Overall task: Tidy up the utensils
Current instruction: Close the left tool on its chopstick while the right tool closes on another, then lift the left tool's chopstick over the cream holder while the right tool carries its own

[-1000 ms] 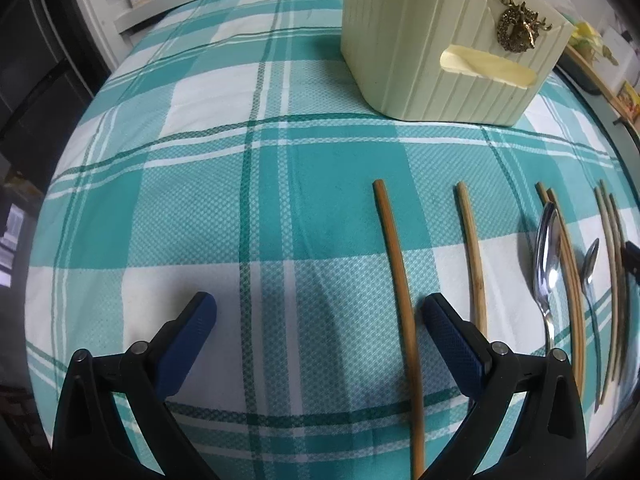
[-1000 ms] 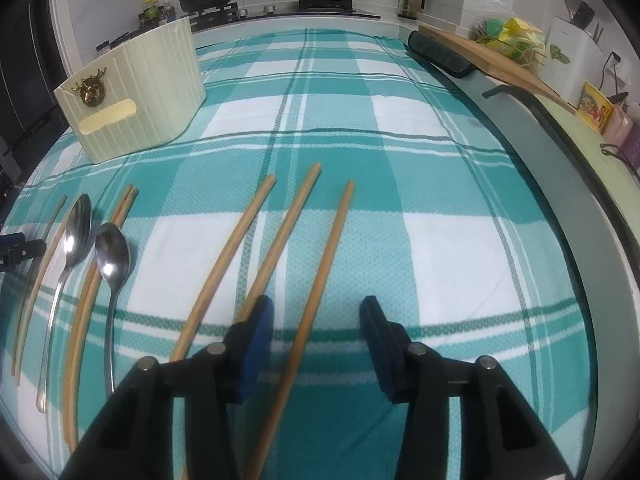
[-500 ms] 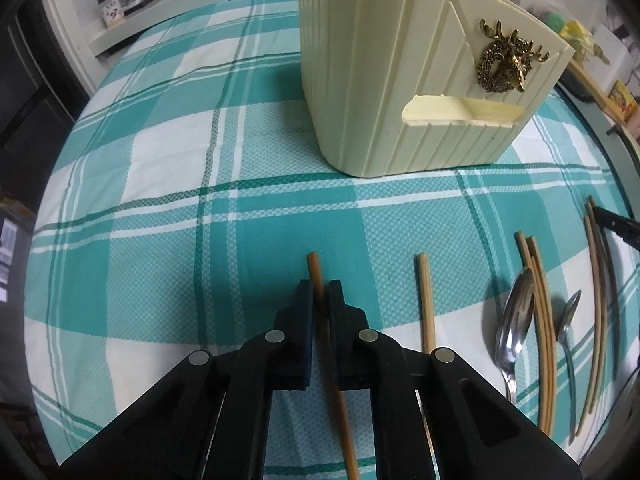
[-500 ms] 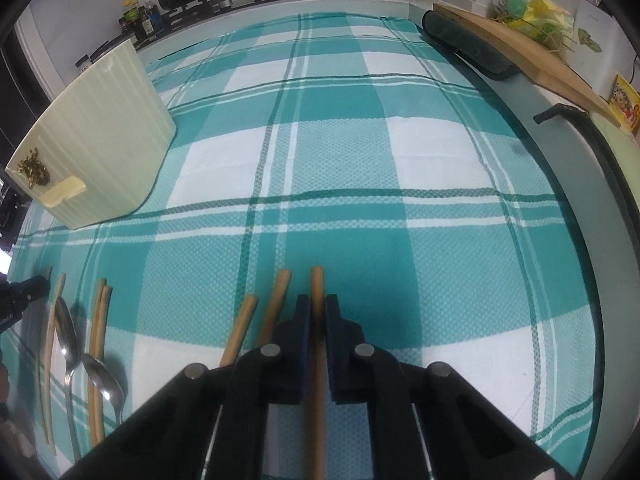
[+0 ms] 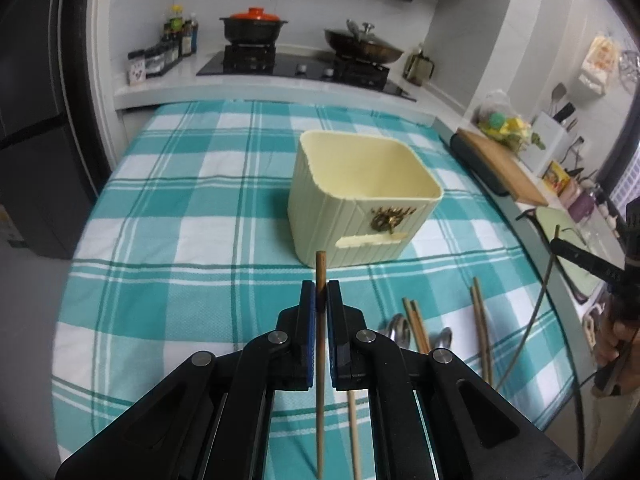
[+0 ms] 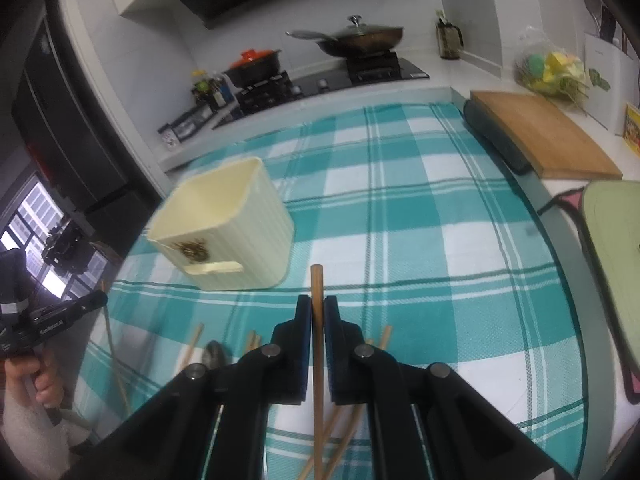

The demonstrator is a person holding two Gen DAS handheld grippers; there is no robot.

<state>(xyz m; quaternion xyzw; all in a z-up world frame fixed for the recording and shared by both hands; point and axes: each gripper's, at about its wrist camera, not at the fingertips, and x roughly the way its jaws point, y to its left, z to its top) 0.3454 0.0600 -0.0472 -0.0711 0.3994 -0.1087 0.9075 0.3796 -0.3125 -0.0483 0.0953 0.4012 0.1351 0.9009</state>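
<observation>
1. Both pairs of jaws are closed now: a second ago they stood open just above the bench. The left gripper (image 5: pixel 319 307) pinches one wooden chopstick (image 5: pixel 319 356), and both have come up off the cloth.
2. On the right, the right gripper (image 6: pixel 317 314) holds a second chopstick (image 6: pixel 317 344) in the same way, also lifted.
3. I judge that picking is done; carrying to the cream holder (image 5: pixel 360 200) is next.
4. This holder is ribbed plastic, squarish, open at the top, with a brass ornament; it stands ahead on the checked teal cloth (image 5: pixel 180 220).
5. Remaining chopsticks (image 5: pixel 416 326) are thin, round wood; the spoons (image 5: pixel 396 330) are shiny metal, lying right of the left gripper.
</observation>
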